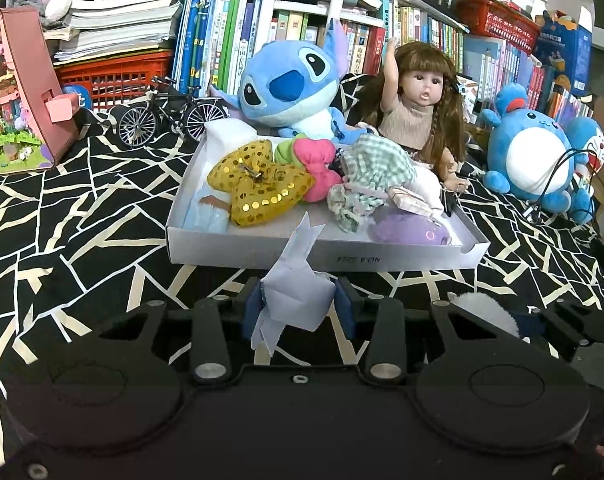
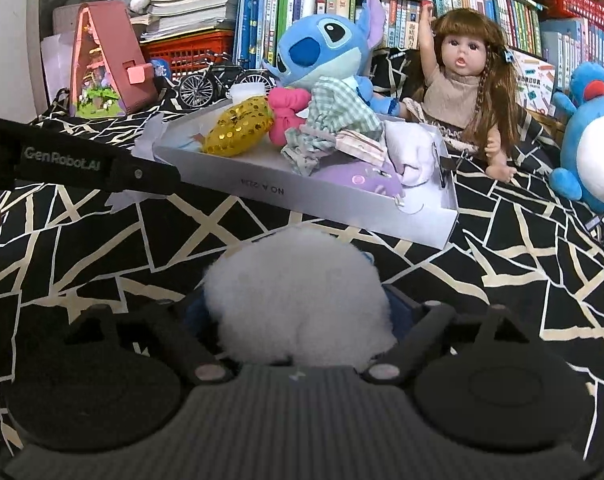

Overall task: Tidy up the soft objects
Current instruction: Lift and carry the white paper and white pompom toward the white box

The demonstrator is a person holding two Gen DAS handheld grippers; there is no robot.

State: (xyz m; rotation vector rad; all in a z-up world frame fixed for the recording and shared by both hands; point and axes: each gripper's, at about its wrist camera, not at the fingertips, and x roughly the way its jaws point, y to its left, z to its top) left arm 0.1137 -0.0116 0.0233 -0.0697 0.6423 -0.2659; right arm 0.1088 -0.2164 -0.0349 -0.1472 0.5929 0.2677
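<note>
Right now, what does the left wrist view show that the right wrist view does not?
Only the left wrist view: the left tongs pinching a folded white cloth, and the whole round blue plush.
Only the right wrist view: a fluffy white ball between the right tongs.
Both: the white tray of soft things, the blue plush and the doll.

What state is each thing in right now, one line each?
Left tool: shut on a pale folded cloth, in front of the tray.
Right tool: jaws wide around a white fluffy ball; grip unclear.
White tray: on the bed cover, piled with soft things.
Gold sequin bow: lying in the tray.
Doll: sitting upright behind the tray, one arm raised.
</note>
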